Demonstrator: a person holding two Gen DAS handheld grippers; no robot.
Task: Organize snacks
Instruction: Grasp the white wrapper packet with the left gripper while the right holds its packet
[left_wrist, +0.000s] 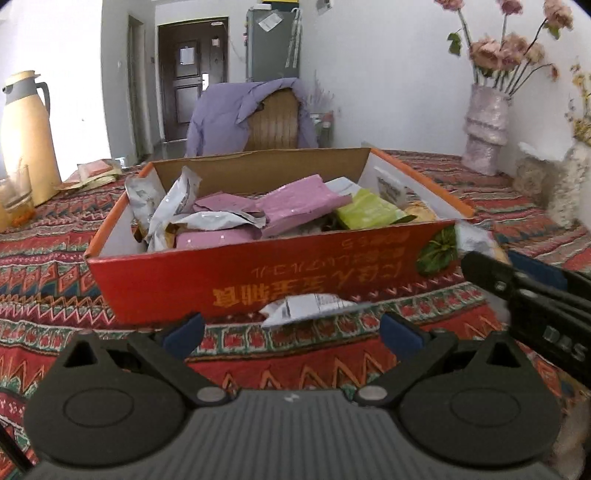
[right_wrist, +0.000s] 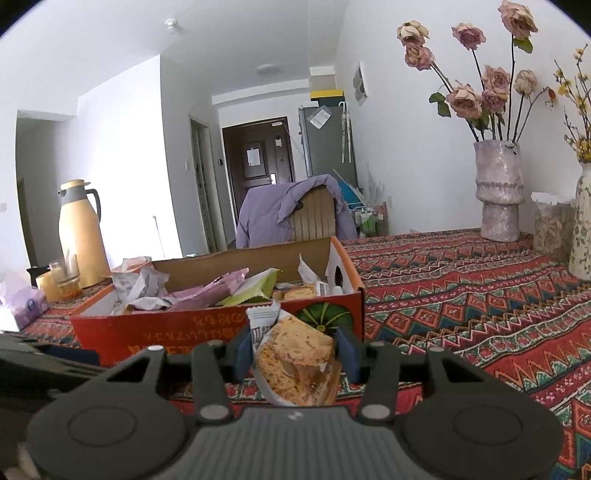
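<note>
Patterned counter (right_wrist: 461, 295), white walls. Ahead of right tool (right_wrist: 295, 350): one red box (right_wrist: 177, 328) of snacks. Clamped on one cracker packet (right_wrist: 299, 358). Left tool (left_wrist: 291, 332) wide, near one silver packet (left_wrist: 306, 306).

Left tool (left_wrist: 291, 328): matte black linkage arms, two round black side housings with raised oval discs, grey ribbed centre plate bearing a small white mark, silver pivot screws, dark blue pads (left_wrist: 183, 334) on the fingertips. Right tool (right_wrist: 295, 350): same build and colours; white letters, partly readable, on its black arm in the left wrist view.
</note>
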